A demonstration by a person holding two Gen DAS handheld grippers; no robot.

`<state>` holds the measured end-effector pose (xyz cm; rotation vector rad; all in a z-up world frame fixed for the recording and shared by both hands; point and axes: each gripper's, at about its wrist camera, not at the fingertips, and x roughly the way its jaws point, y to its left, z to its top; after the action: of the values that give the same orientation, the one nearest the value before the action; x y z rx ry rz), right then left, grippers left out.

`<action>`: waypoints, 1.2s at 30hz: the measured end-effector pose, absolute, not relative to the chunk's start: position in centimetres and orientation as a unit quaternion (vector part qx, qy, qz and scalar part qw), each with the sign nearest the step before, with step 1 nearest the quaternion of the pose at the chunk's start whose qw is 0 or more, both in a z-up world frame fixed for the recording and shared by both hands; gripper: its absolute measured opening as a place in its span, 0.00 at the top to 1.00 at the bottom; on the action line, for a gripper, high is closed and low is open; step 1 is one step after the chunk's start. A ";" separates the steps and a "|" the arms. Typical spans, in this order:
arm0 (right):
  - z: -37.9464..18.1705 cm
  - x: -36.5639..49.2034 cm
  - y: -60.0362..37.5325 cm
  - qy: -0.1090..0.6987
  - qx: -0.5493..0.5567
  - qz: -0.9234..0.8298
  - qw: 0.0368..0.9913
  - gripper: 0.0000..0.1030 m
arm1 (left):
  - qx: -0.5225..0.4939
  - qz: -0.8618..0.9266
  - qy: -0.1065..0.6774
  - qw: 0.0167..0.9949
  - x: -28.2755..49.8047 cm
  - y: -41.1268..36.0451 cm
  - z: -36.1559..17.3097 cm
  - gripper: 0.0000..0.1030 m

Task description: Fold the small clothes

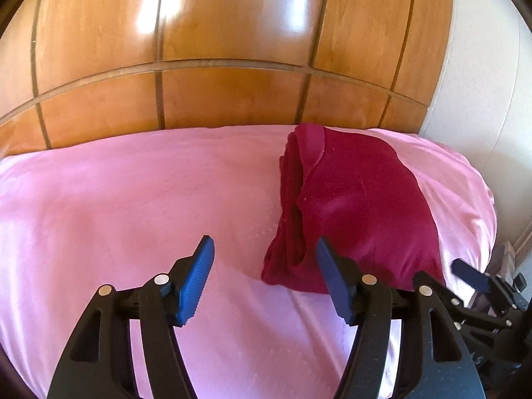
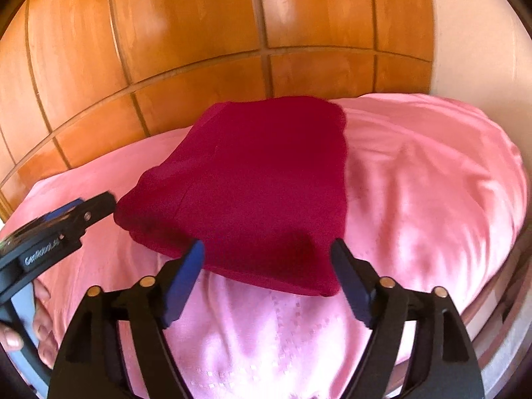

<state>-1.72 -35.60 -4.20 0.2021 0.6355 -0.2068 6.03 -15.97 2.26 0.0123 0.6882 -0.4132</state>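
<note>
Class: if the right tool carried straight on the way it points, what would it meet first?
Most likely the folded red garment on the pink bedspread; the right tool stands open at its near edge.

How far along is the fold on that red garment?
Done: the red garment lies folded in a compact stack on the pink bedcover. In hand: nothing; the left gripper and right gripper are open, empty. Left: no other clothes visible.

place: home bedroom | evidence: bed with pink sheet (image 1: 133,199) | glossy wooden panelled wardrobe or headboard (image 1: 216,33) right behind it | white wall (image 1: 482,83) beside | folded dark red garment (image 2: 259,173) on the bed
</note>
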 end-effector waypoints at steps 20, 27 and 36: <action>-2.9 -3.6 -33.9 0.265 0.089 -0.177 0.944 0.03 | 0.020 -0.142 0.311 0.940 3.2 -13.6 2.5 0.15; -2.9 -3.6 -34.2 0.261 0.095 -0.176 0.944 0.02 | 0.019 -0.139 0.315 0.939 3.5 -13.5 2.3 0.13; -2.8 -3.5 -34.5 0.257 0.095 -0.177 0.945 0.02 | 0.023 -0.136 0.316 0.939 3.1 -13.9 1.9 0.11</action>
<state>-3.49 -34.55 -2.79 0.1930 0.5227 -0.3599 3.06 -13.87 1.91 0.0475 0.6446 -0.2772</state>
